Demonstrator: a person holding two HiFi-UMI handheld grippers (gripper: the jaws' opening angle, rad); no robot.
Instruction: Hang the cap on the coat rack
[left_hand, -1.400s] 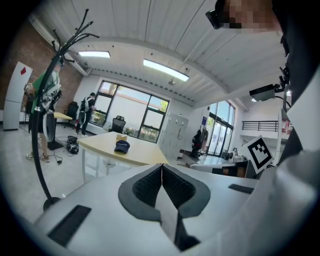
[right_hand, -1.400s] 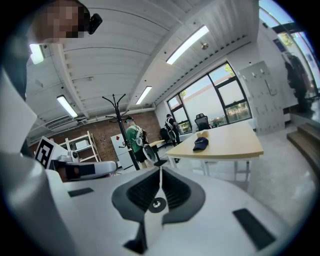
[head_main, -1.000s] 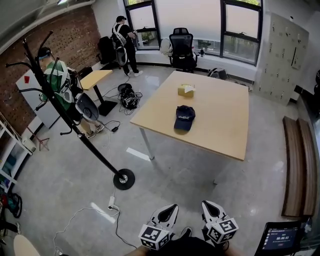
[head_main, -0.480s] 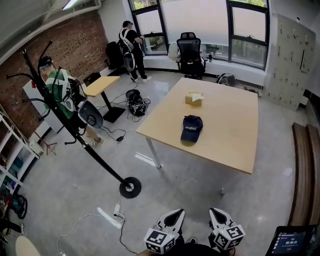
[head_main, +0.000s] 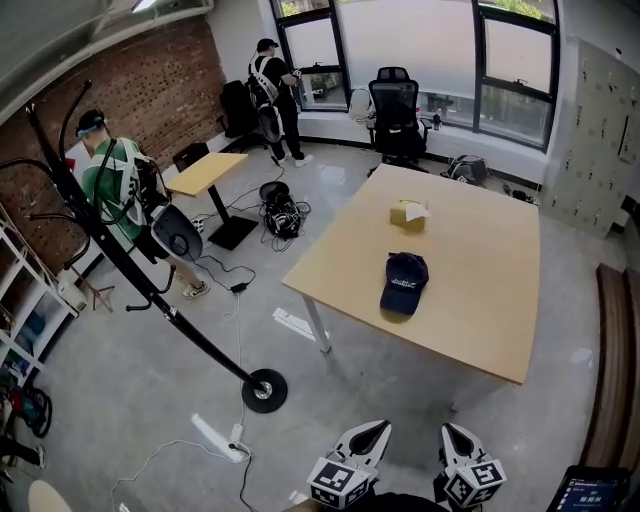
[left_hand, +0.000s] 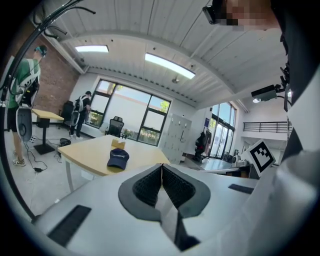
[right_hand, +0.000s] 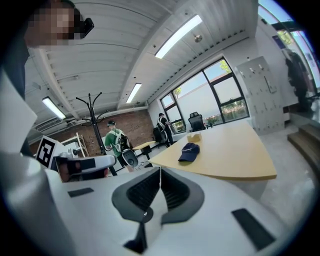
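Navy cap (head_main: 403, 283) lies on the desk (head_main: 480, 310), apart from the coat rack (head_main: 264, 390). My left tongs (head_main: 371, 430) and right tongs (head_main: 452, 433) are closed, empty

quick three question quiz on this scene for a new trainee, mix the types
1. True or false: the cap already hangs on the coat rack.
2. What sits beyond the cap on the table? A mug, B tissue box, C laptop.
3. Fill in: the left gripper and right gripper are both ___, holding nothing.
Key: 1 false; 2 B; 3 shut.
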